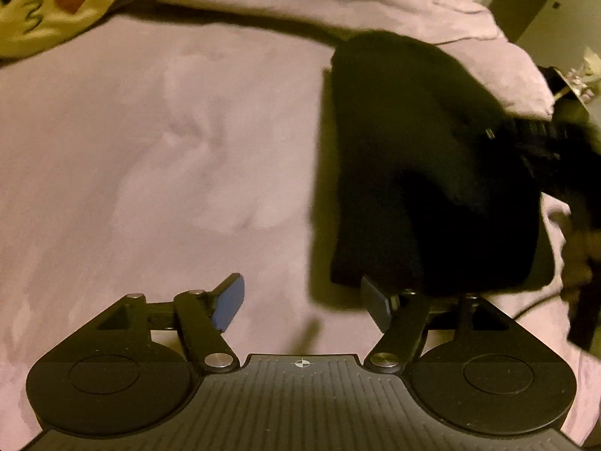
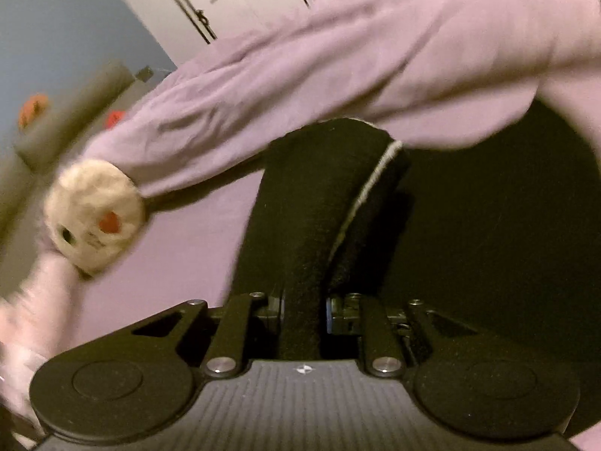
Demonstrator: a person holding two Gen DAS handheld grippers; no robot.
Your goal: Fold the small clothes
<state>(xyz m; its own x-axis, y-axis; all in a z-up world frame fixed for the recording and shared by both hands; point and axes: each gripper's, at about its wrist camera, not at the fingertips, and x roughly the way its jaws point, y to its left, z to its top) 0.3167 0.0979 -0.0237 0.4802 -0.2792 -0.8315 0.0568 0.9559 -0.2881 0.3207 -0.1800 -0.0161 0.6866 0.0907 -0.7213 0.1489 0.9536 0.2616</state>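
Now right gripper [image 2: 304,319] clamped on black garment [image 2: 319,203], left gripper [image 1: 302,300] wide, empty.

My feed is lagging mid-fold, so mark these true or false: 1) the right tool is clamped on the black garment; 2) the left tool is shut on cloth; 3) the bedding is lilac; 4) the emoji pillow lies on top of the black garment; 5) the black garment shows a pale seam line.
1) True: the right tool is shut on a fold of the black garment.
2) False: the left tool is open, holding nothing; its pads stand apart.
3) True: the bed sheet is lilac.
4) False: the emoji pillow lies apart from it, on the sheet.
5) True: the pale seam line shows in the right wrist view.
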